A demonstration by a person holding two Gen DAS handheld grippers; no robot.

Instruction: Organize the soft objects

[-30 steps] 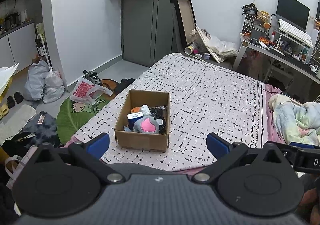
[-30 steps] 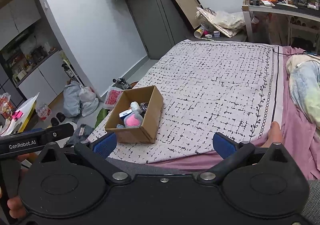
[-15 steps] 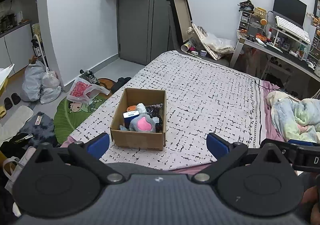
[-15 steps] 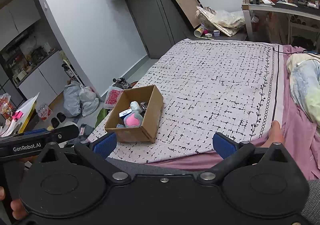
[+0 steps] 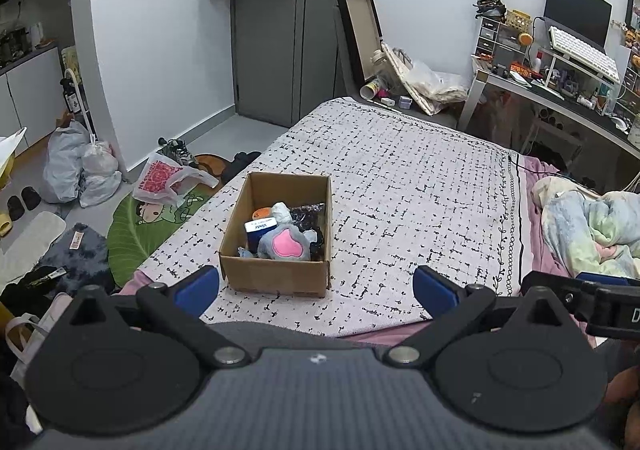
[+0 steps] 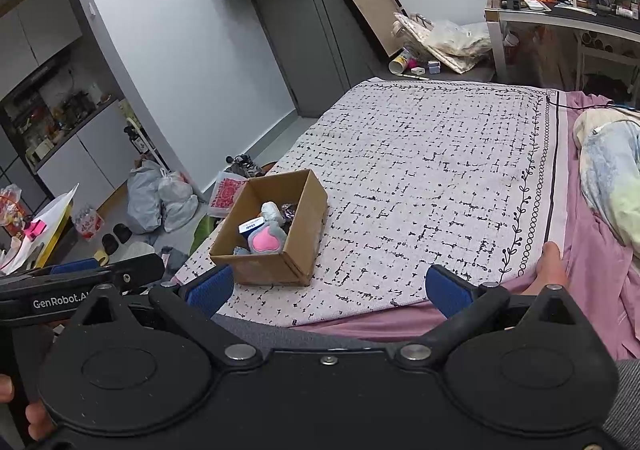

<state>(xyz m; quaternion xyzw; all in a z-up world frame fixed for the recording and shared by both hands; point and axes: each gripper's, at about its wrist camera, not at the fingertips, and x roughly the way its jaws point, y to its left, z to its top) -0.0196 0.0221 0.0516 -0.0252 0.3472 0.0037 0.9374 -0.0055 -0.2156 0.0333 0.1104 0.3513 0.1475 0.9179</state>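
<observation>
Left wrist view, bed (image 5: 400, 178): fills the middle; a pale cover with black dashes lies over it, a pink sheet showing along its near and right edges.
Bedding bundle (image 5: 592, 226): crumpled pastel cloth at the bed's right edge.
Cardboard box (image 5: 276, 278): open-topped, on the cover near the bed's near-left corner.
Left gripper (image 5: 316, 286): blue-padded fingers spread wide, nothing between them, held low before the near edge; the box stands just beyond its left finger.
Right gripper (image 6: 328, 286): fingers likewise wide apart and empty, at the near edge, right of the left gripper.
Grey plush toy (image 5: 286, 246): inside the box, against its near wall, pink patch facing up.
Other box contents: a blue-and-white pack (image 5: 260, 228), something white, a dark glittery piece; what they are is hard to make out.
</observation>
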